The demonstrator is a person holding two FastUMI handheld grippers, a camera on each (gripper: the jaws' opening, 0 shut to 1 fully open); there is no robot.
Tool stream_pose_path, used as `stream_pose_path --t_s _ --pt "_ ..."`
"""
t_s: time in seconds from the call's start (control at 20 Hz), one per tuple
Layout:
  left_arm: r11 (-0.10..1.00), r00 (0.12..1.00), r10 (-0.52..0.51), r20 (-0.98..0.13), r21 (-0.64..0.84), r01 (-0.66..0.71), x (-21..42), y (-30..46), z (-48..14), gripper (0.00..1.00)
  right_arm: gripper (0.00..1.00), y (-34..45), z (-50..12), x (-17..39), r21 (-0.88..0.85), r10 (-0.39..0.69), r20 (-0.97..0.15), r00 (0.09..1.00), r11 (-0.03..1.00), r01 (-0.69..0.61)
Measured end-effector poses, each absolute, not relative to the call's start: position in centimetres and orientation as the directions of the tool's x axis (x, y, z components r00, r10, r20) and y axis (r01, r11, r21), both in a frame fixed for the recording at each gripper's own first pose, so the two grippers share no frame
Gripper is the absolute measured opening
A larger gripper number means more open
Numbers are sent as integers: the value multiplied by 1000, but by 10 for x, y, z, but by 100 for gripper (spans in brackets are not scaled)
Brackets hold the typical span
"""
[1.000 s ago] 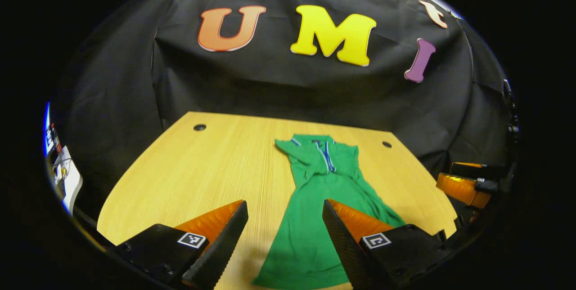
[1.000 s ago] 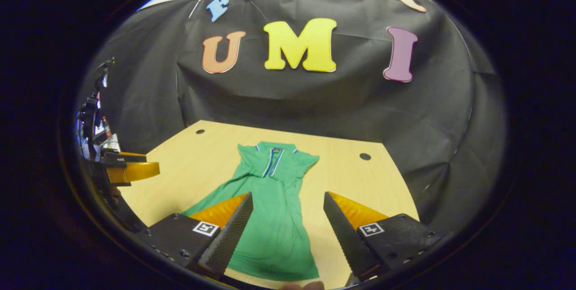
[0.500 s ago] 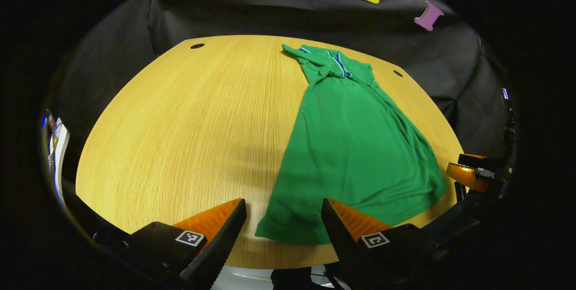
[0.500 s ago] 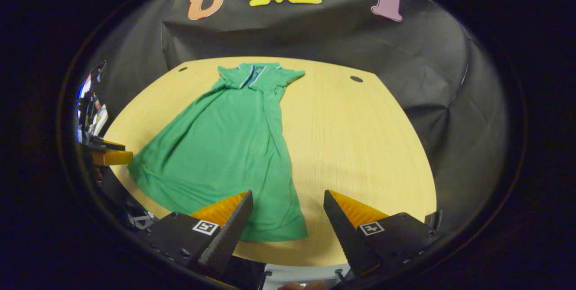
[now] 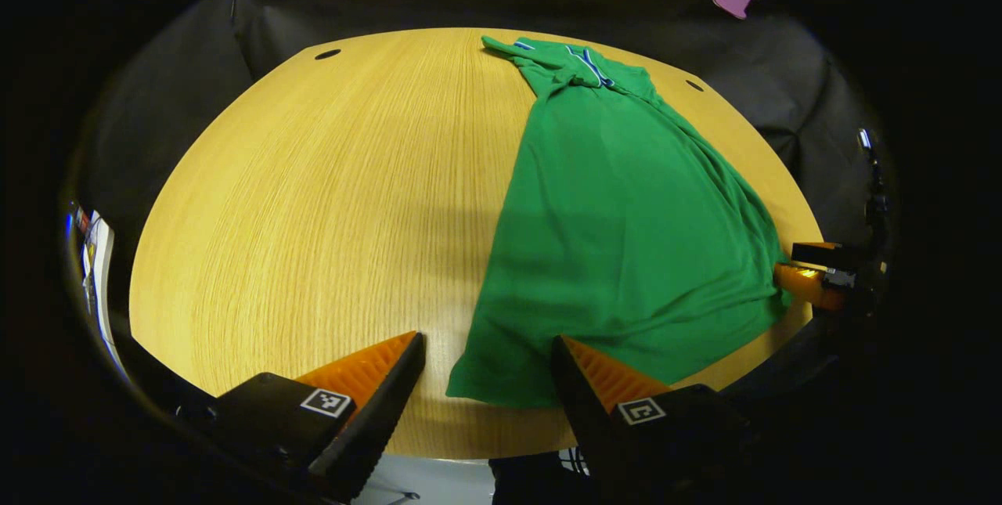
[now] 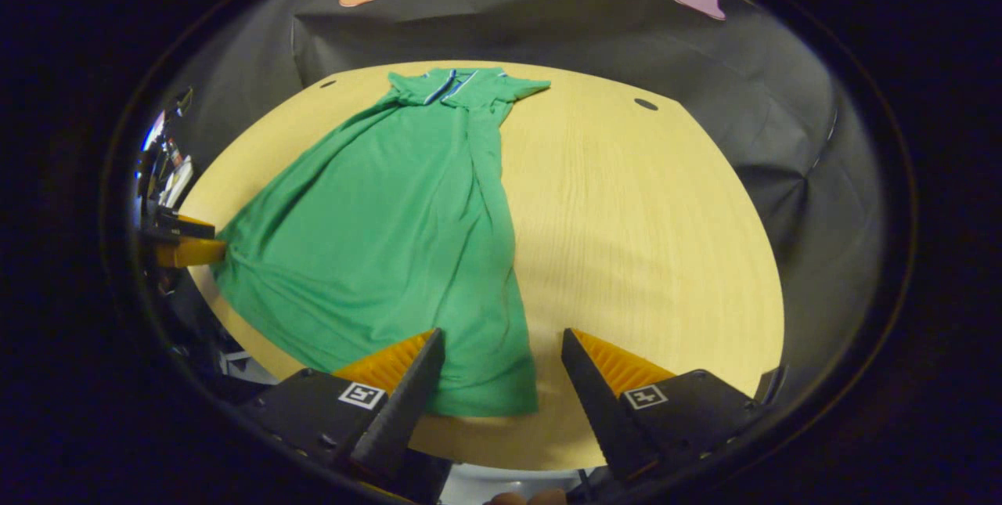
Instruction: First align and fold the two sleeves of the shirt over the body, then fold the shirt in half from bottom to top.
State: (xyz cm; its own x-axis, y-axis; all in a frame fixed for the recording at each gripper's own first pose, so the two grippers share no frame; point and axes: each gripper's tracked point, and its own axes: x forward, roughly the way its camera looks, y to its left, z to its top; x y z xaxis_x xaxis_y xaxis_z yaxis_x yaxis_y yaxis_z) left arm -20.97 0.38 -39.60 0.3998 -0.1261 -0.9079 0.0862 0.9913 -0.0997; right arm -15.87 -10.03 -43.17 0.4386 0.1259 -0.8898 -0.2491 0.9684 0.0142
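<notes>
A green polo shirt (image 5: 618, 231) lies lengthwise on the wooden table (image 5: 313, 200), collar at the far edge and hem toward me. Its sleeves lie bunched near the collar (image 6: 458, 86). My left gripper (image 5: 487, 348) hangs open above the table's near edge, over the hem's left corner, with nothing between its fingers. My right gripper (image 6: 501, 344) is open too, above the hem's right corner (image 6: 501, 387) in the right gripper view. The shirt (image 6: 391, 223) fans out wide at the hem. Each gripper shows at the other view's edge: the right gripper (image 5: 814, 274) and the left gripper (image 6: 184, 243).
The table has cable holes at its far corners (image 5: 327, 54) (image 6: 646, 104). Black cloth hangs close behind the far edge. Bare wood stretches left of the shirt in the left gripper view and right of it in the right gripper view. White equipment (image 5: 94, 254) sits off the left side.
Both grippers have risen and tilted down, pulling back toward the near edge; the whole shirt and table now show. Both stayed open and the shirt has not moved.
</notes>
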Motion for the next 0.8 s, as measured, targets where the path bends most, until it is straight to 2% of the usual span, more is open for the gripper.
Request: stream_pose_path --t_s 0.1,0.15,0.2,0.25,0.35,0.4,0.45,0.5,0.6,0.8 --pt "990 377 -118 -919 -82 111 -212 7 -397 100 94 -95 -434 -165 61 152 -897 416 973 -224" --pt "990 367 -107 -924 -67 121 -213 10 -395 100 84 -95 -434 -166 61 149 -898 414 974 -218" --pt "991 359 -107 -927 -68 119 -212 11 -395 100 79 -92 -434 -168 66 153 -900 408 974 -218" --pt "991 348 -106 -931 -70 113 -211 10 -395 100 61 -88 -435 -171 71 157 -902 402 973 -219" --pt "988 327 -117 -938 -77 133 -207 10 -391 91 25 -78 -433 -174 81 169 -904 393 969 -232" --pt "986 315 -129 -940 -88 140 -206 10 -390 76 14 -78 -434 -174 68 157 -908 389 970 -233" --pt "985 307 -139 -941 -100 138 -203 9 -389 69 3 -75 -434 -173 82 169 -912 374 968 -237" --pt "984 303 -155 -940 -120 129 -200 8 -387 33 3 -73 -435 -174 99 179 -914 364 969 -229" --pt "981 289 -181 -940 -154 114 -194 10 -382 13 0 -72 -431 -172 130 196 -920 340 970 -206" --pt "973 261 -233 -937 -223 66 -179 21 -359 8 0 -66 -423 -172 182 228 -922 314 969 -167"
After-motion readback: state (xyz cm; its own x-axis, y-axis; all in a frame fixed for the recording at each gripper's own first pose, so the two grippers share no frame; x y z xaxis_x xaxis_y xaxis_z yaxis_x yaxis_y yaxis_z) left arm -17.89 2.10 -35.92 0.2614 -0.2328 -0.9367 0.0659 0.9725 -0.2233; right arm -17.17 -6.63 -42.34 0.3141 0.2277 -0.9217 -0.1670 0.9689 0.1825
